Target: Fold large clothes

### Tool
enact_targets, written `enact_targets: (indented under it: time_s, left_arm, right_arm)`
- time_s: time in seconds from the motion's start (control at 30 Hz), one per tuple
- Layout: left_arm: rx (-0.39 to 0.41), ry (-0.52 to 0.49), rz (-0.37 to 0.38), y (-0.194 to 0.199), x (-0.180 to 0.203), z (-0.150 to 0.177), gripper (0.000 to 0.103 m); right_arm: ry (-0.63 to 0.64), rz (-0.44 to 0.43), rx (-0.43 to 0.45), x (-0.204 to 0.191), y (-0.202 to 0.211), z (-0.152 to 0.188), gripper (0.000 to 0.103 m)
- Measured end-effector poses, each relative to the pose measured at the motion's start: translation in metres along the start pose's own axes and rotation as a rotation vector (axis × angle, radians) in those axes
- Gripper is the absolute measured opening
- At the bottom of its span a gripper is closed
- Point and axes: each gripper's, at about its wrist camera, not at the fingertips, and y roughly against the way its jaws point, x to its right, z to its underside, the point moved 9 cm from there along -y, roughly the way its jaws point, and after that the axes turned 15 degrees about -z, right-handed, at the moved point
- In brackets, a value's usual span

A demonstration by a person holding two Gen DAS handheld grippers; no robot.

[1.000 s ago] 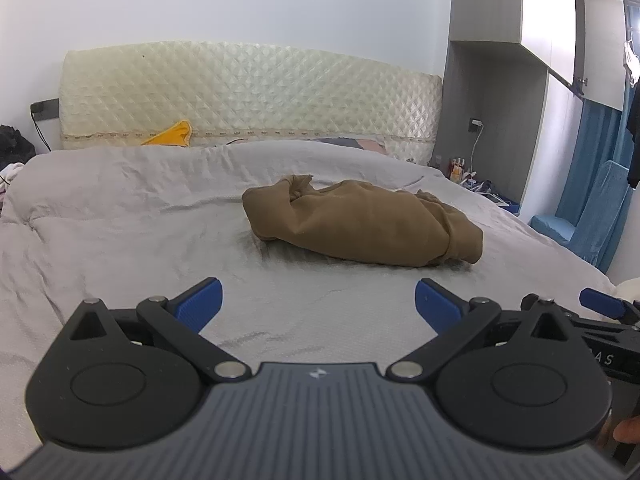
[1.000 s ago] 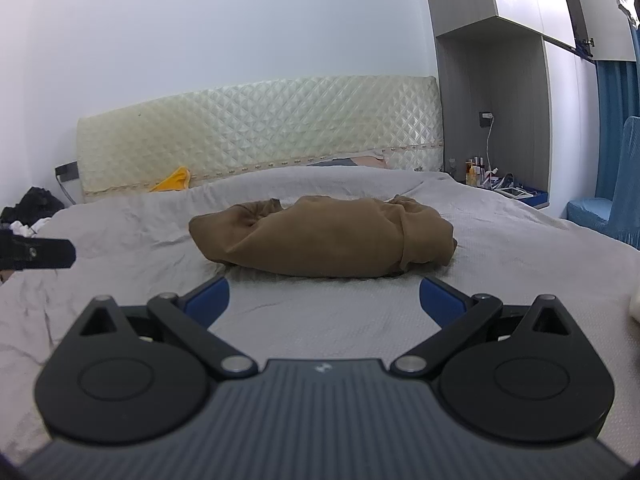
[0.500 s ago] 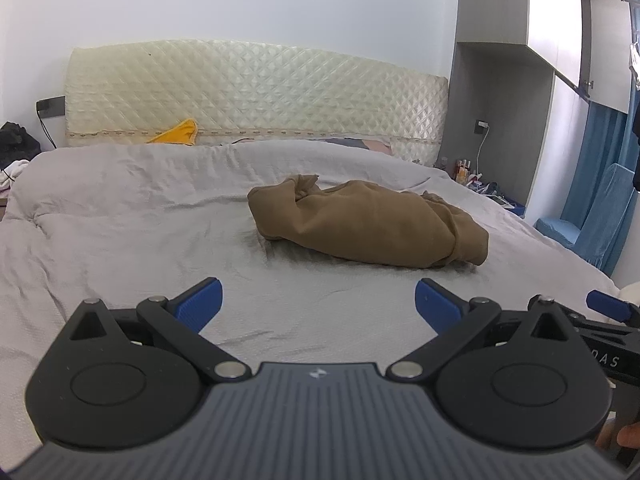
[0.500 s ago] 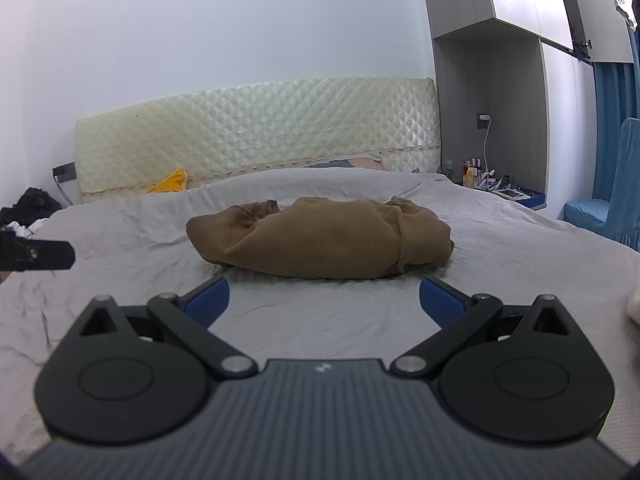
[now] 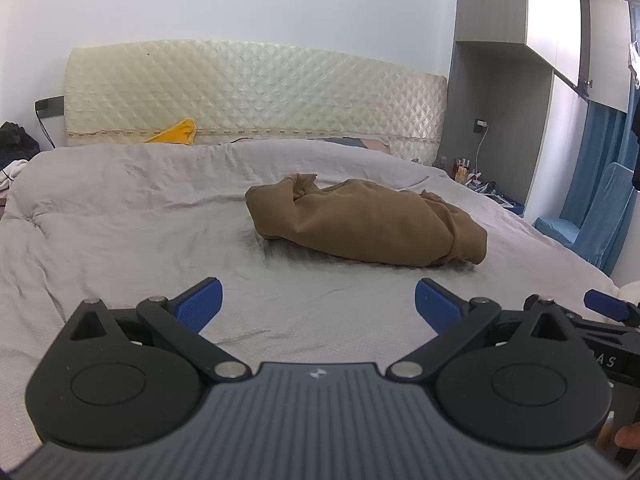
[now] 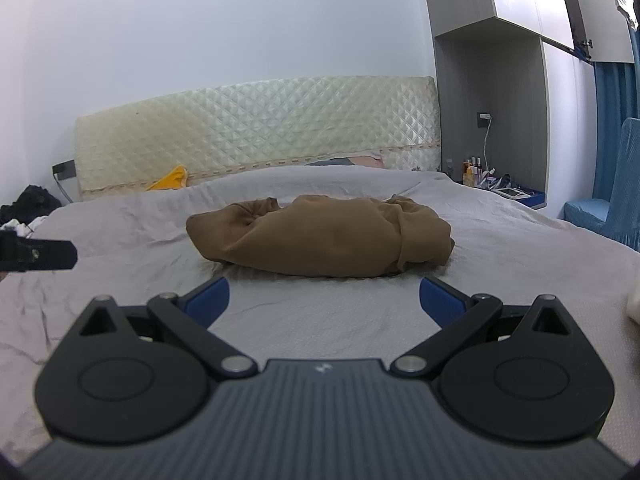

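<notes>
Brown garment [image 5: 366, 221] lay bunched in a creased, rumpled mound on grey bedspread [image 5: 132, 216], left gripper [image 5: 318, 306] and right gripper [image 6: 324, 300] both spread wide, empty.

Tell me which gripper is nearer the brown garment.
Right. The right gripper sits just short of the brown garment, facing it squarely; the left gripper hangs farther back, garment up-right.

- The yellow cloth [image 5: 175, 133] is half hidden behind the grey duvet [image 5: 120, 216].
- The bottles on the bedside shelf [image 6: 472, 168] are too small to identify.
- A fingertip [image 5: 628, 436] is cut off at the frame's edge.
</notes>
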Motion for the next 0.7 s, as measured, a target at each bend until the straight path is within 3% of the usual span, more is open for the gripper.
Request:
enact_targets:
  time_s: [0.7]
  left_arm:
    - [-0.005, 0.008, 0.008, 0.0000, 0.0012, 0.0029, 0.103]
  right_arm:
    - [0.002, 0.018, 0.004, -0.0024, 0.0016, 0.0012, 0.103]
